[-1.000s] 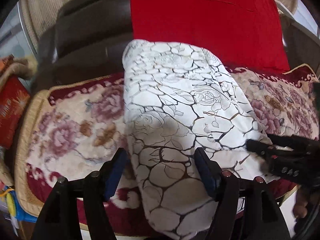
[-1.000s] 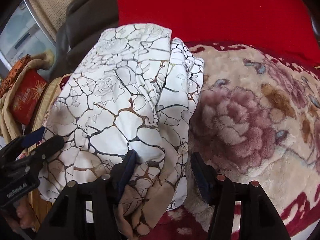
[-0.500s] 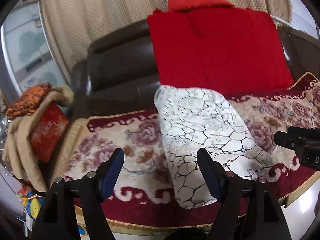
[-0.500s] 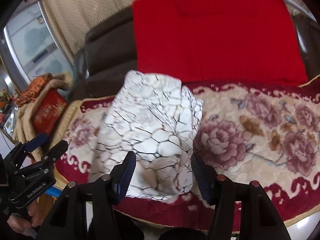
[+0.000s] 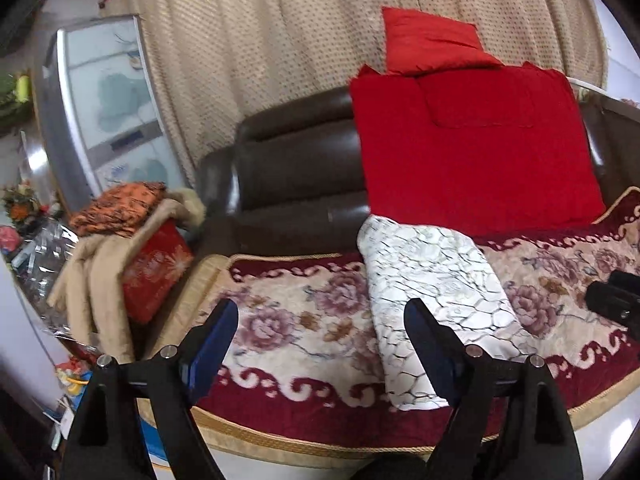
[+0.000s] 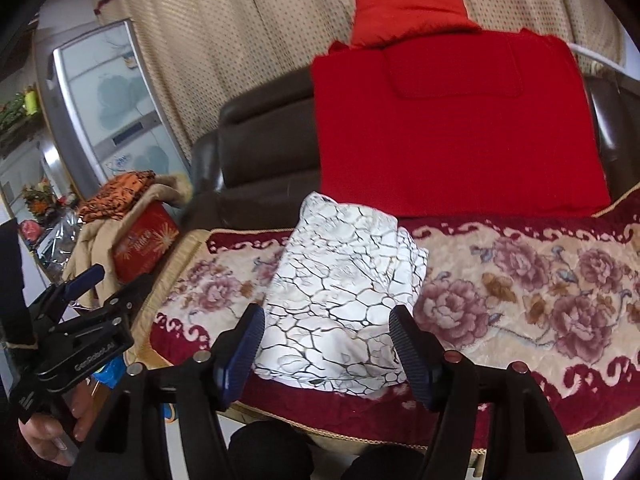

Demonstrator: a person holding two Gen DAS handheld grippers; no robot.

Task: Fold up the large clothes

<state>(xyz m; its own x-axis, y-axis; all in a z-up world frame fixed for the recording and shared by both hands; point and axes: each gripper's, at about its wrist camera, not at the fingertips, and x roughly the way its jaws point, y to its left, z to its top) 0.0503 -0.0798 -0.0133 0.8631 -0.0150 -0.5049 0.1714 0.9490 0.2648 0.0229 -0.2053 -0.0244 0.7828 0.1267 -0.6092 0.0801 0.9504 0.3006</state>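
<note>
Floral sofa cover (image 6: 520, 280): folded garment (image 6: 344, 304); both claws (image 5: 320, 324) (image 6: 326, 328) wide open, empty.

You have two grippers: the left gripper (image 5: 318, 334) and the right gripper (image 6: 326, 340), each with two fingers spread wide. One folded white garment (image 6: 344, 300) lies on one floral cover (image 6: 520, 280). You can count two red cushions, one large (image 6: 452, 128) and one small (image 6: 404, 8). One red box (image 6: 144, 244), one fridge (image 6: 108, 108)
</note>
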